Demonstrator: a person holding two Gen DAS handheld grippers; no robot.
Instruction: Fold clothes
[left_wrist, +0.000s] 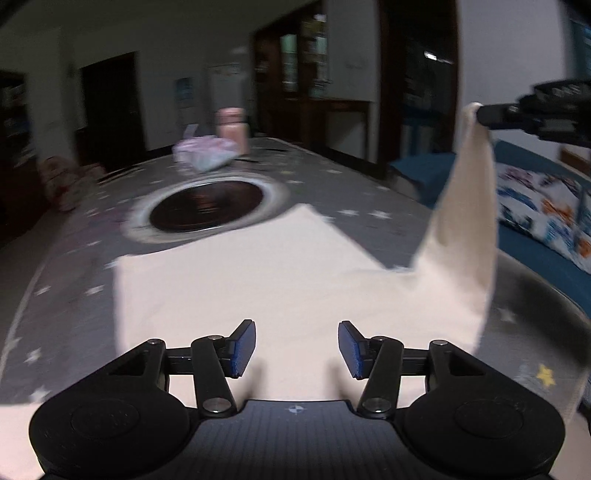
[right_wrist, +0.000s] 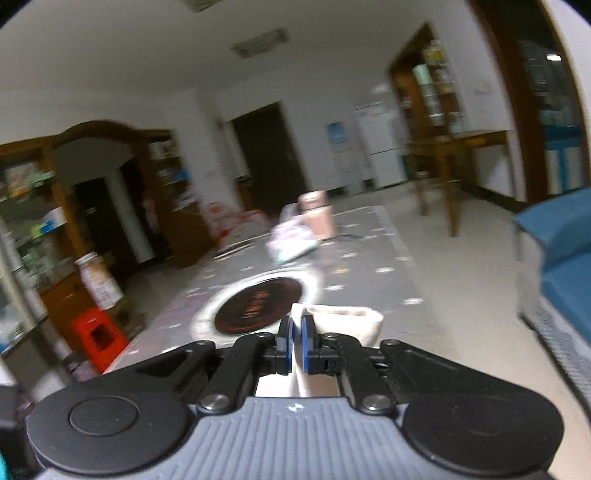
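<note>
Your right gripper has its jaws clamped on a corner of the cream garment, lifted to the right. The rest lies flat on the tabletop. Left gripper: jaws wide apart, empty, directly over the cloth, so nearer.

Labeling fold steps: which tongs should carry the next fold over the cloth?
Right. The right tongs are already shut on a raised corner of the cream cloth, so they can likely carry it across. The left tongs hang open above the flat part, holding nothing.
</note>
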